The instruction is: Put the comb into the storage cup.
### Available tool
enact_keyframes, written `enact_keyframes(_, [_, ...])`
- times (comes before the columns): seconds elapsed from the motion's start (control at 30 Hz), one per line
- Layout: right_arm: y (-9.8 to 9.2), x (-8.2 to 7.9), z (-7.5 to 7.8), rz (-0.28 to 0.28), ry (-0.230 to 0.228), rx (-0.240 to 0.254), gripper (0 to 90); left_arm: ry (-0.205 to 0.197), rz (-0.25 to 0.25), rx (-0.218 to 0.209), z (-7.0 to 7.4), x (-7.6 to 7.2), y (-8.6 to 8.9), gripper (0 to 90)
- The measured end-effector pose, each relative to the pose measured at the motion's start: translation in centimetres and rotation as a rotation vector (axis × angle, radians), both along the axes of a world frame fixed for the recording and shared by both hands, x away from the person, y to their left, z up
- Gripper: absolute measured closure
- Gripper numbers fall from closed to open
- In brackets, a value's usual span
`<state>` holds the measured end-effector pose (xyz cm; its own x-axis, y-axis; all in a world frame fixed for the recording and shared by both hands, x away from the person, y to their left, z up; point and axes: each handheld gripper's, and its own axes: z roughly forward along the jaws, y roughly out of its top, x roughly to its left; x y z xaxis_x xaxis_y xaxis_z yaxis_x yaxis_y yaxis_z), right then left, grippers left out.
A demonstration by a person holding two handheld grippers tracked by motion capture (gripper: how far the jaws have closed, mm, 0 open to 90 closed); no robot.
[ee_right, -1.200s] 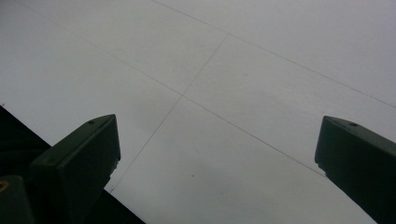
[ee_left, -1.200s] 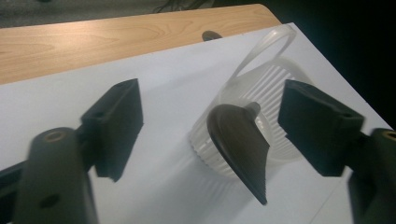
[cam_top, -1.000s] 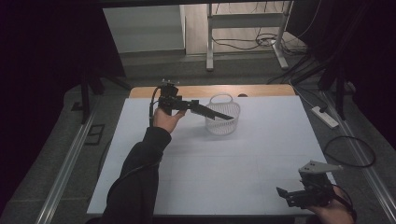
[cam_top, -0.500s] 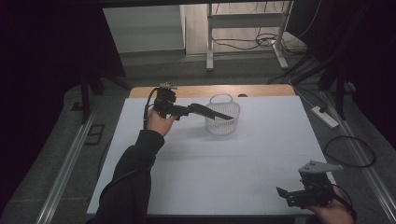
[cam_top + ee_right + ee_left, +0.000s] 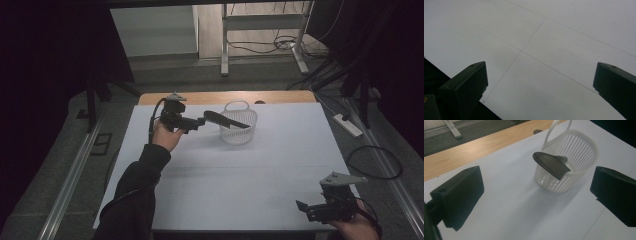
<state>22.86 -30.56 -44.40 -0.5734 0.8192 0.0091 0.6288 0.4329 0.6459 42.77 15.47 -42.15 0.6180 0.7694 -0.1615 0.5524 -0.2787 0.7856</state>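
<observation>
A white slatted basket (image 5: 240, 131) (image 5: 579, 150) with a hoop handle stands at the far middle of the white table (image 5: 225, 170). A dark flat wedge-shaped piece (image 5: 227, 119) (image 5: 551, 163) leans over its near rim, partly inside. My left gripper (image 5: 200, 121) (image 5: 537, 182) hovers left of the basket and points at it. Its jaws have just been opening and stand wide with nothing between them. At the near right corner my right gripper (image 5: 303, 207) (image 5: 540, 72) is held low over bare table, open and empty.
A wooden strip (image 5: 220, 96) (image 5: 474, 147) runs along the table's far edge. A power strip (image 5: 347, 125) and a looped cable (image 5: 375, 162) lie on the floor to the right. Metal frame legs (image 5: 225, 45) stand behind the table.
My left gripper has drawn back a little to the left, away from the basket. The dark piece stays on the basket's rim. The right gripper has kept still.
</observation>
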Motion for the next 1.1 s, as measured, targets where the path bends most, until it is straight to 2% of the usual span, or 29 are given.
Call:
enact_keyframes(0.03, [0.0, 0.0, 0.0, 0.000, 0.000, 0.000, 0.0, 0.000, 0.000, 0.000, 0.0, 0.0, 0.0, 0.0])
enact_keyframes(0.13, [0.0, 0.0, 0.0, -0.001, -0.002, -0.001, 0.0, 0.003, -0.004, -0.035, -0.2, -0.5, 0.5, 0.0])
enact_keyframes(0.3, [0.0, 0.0, 0.0, -0.003, -0.003, -0.002, 0.0, 0.000, -0.005, -0.045, -0.4, -1.1, 1.0, 0.0])
enact_keyframes(0.53, [0.0, 0.0, 0.0, -0.002, -0.004, -0.003, 0.0, -0.010, -0.004, -0.030, -0.8, -1.9, 1.2, 0.0])
enact_keyframes(0.67, [0.1, -0.1, 0.0, -0.001, -0.005, -0.004, 0.0, -0.014, -0.005, -0.005, -1.1, -2.3, 1.3, 0.0])
enact_keyframes(1.1, [0.1, -0.1, 0.1, -0.011, -0.015, -0.009, 0.0, -0.053, 0.018, 0.003, -1.6, -3.8, 2.1, 0.0])
